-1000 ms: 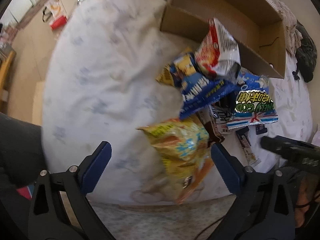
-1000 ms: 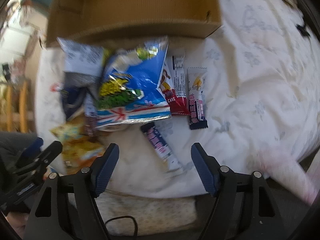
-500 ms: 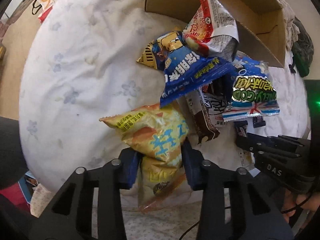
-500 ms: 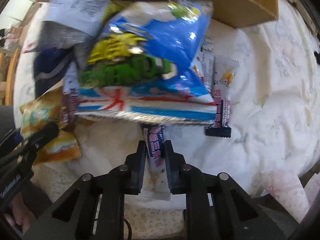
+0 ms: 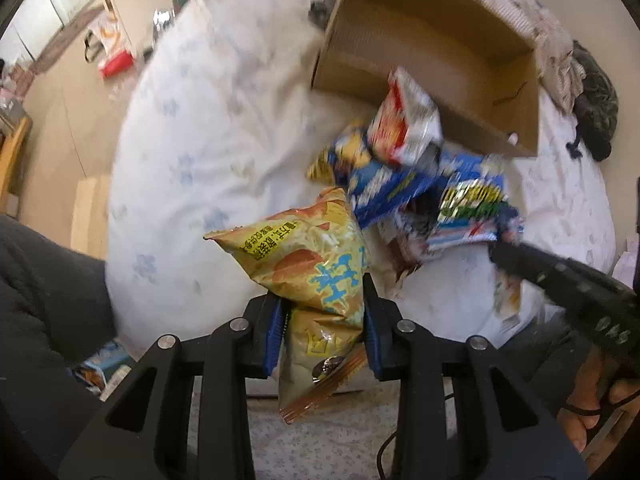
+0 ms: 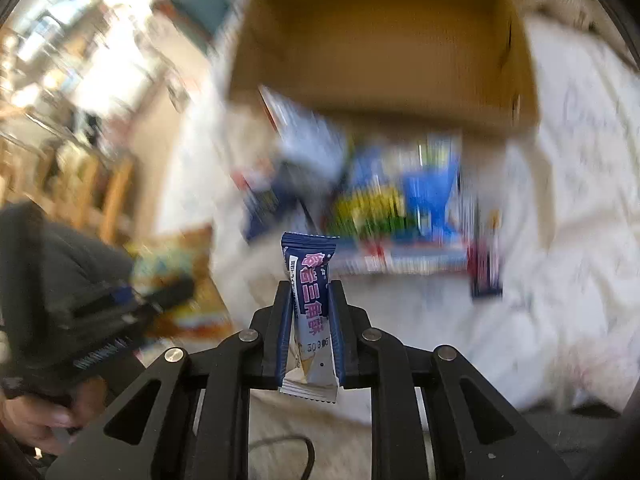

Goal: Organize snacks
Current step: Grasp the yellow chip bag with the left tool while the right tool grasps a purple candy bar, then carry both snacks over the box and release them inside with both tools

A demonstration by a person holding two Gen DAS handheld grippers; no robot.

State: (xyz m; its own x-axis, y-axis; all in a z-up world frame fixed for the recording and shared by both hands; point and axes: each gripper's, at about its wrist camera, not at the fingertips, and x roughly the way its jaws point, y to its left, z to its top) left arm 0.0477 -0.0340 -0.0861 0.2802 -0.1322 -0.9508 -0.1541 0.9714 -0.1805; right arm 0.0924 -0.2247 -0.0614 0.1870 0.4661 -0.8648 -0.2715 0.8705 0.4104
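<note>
Pinching a yellow chip bag, left gripper; right gripper clamped on blue snack bar

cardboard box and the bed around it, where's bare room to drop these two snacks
The cardboard box looks bare inside, as far as its floor shows. The white quilt left of the snack pile is also free. It is crowded in front of the box's near wall, where the bags overlap up to the rim, and around the right gripper.

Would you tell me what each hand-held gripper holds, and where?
Left hand-held gripper: yellow chip bag, lower half. Right hand-held gripper: blue snack bar, mid-length.
</note>
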